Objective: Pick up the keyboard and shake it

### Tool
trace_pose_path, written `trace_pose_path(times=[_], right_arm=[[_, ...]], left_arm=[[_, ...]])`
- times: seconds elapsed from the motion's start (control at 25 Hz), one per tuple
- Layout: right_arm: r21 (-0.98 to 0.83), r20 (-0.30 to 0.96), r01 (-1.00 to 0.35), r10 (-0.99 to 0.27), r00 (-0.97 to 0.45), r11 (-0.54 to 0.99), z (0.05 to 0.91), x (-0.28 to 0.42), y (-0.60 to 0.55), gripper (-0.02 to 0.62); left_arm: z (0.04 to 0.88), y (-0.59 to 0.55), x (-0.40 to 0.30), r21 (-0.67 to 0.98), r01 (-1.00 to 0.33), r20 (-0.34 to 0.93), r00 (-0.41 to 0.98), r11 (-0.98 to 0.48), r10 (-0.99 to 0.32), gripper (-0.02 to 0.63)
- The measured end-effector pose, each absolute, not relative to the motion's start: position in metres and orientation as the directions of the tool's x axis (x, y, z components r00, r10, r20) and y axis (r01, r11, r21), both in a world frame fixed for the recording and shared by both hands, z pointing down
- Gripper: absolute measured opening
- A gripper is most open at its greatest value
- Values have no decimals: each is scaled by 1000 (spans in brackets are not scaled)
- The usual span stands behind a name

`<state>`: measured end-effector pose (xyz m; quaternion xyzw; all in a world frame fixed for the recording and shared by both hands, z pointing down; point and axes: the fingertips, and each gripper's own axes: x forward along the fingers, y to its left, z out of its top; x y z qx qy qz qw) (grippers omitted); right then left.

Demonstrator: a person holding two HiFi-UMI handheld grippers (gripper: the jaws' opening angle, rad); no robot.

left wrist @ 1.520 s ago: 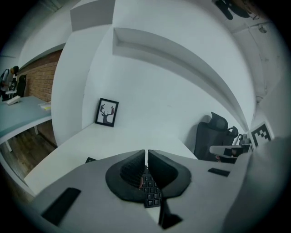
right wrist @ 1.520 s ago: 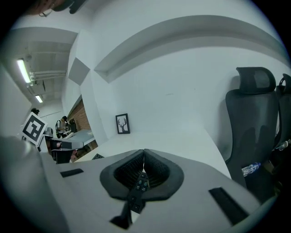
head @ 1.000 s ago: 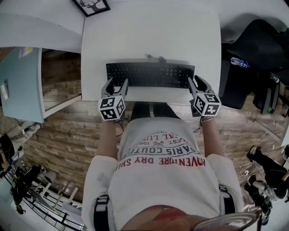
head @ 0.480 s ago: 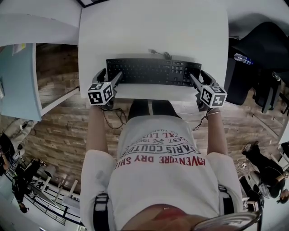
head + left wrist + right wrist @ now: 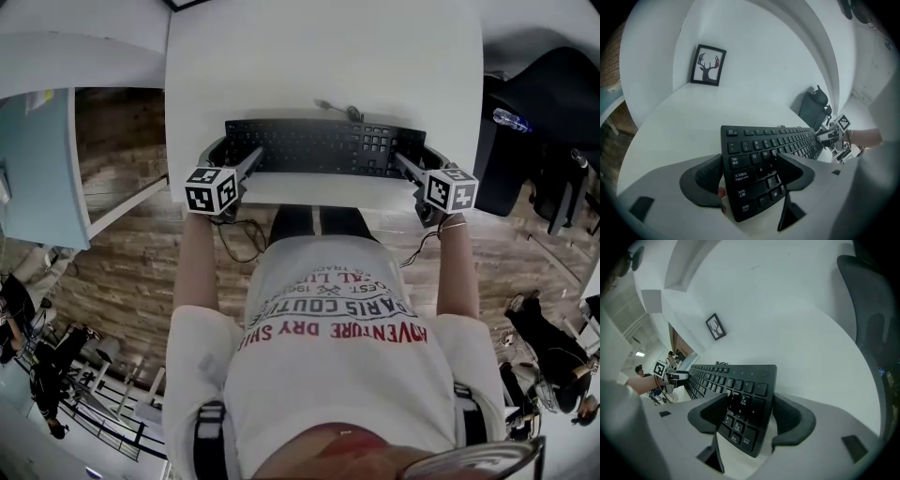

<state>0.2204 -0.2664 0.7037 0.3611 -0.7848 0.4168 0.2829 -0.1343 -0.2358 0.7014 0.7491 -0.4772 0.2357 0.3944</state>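
A black keyboard (image 5: pixel 323 147) lies flat near the front edge of the white table (image 5: pixel 319 56), its cable (image 5: pixel 336 107) trailing off the back. My left gripper (image 5: pixel 238 157) straddles its left end and my right gripper (image 5: pixel 411 161) its right end. In the left gripper view the Tab and Shift keys of the keyboard (image 5: pixel 754 157) sit between the jaws of the left gripper (image 5: pixel 750 180), which stands wide with no pad pressing. In the right gripper view the number pad of the keyboard (image 5: pixel 740 390) is between the right gripper (image 5: pixel 750 416), whose jaws are opening and stand apart from it.
A framed deer picture (image 5: pixel 708 64) leans at the table's back left. A black office chair (image 5: pixel 548 103) with a water bottle (image 5: pixel 511 119) stands to the right, a pale blue cabinet (image 5: pixel 42 169) to the left. The table's front edge runs just under both grippers.
The keyboard was blurred with motion a second ago and now rests still on the table. Both grippers' jaws have spread wider and let go of its ends.
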Motion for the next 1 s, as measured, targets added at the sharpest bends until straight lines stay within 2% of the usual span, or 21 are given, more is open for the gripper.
trace_pose_path(times=[0.56, 0.8, 1.0], right_arm=[[-445, 727, -801, -361, -584, 400, 699, 222, -263, 290], [-385, 706, -811, -424, -567, 441, 675, 229, -261, 288], [-306, 665, -814, -501, -554, 493, 634, 234, -277, 290]], left_arm=[[696, -232, -136, 360, -898, 673, 437, -252, -596, 359], [677, -232, -129, 328, -902, 640, 431, -282, -636, 359], [641, -250, -125, 299, -897, 562, 441, -326, -699, 359]])
